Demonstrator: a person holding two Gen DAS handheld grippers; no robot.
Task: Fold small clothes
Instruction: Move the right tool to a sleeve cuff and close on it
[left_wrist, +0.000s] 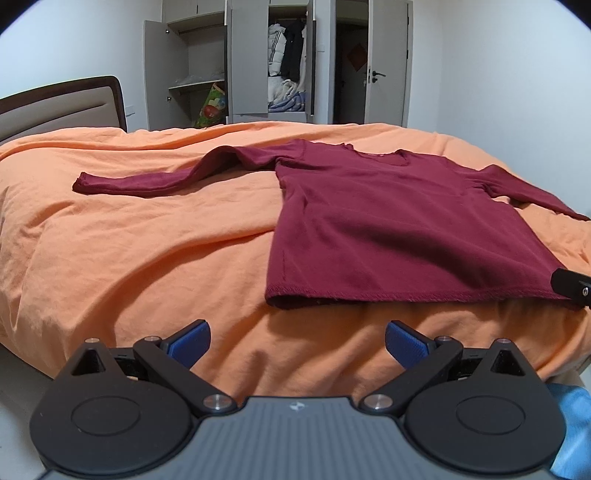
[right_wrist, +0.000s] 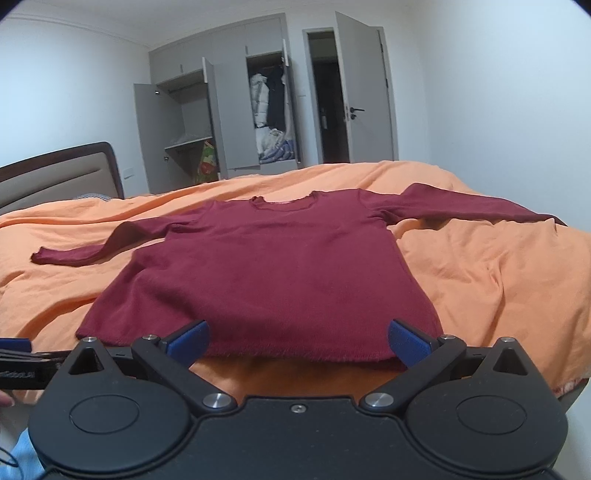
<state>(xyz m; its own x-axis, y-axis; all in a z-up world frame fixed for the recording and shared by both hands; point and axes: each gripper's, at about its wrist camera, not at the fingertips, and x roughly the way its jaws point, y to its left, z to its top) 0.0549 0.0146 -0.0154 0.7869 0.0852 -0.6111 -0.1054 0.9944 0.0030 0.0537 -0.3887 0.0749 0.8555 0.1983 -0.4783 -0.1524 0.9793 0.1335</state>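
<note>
the long-sleeved top is showing a plain dark maroon, lying on a plain orange bedcover. the left gripper and right gripper are wearing black frames with blue finger pads — the headboard is showing beige, framed in dark brown.

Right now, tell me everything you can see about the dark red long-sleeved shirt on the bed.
The shirt is a dark red, soft-looking knit with a round neckline, long sleeves and a stitched hem. It lies flat and unfolded on the orange bedcover, hem toward the cameras, neckline away. Both sleeves spread outward; the one toward the headboard humps up mid-length. The open right gripper sits at the hem, apparently not gripping it. The open left gripper is short of the shirt.
</note>
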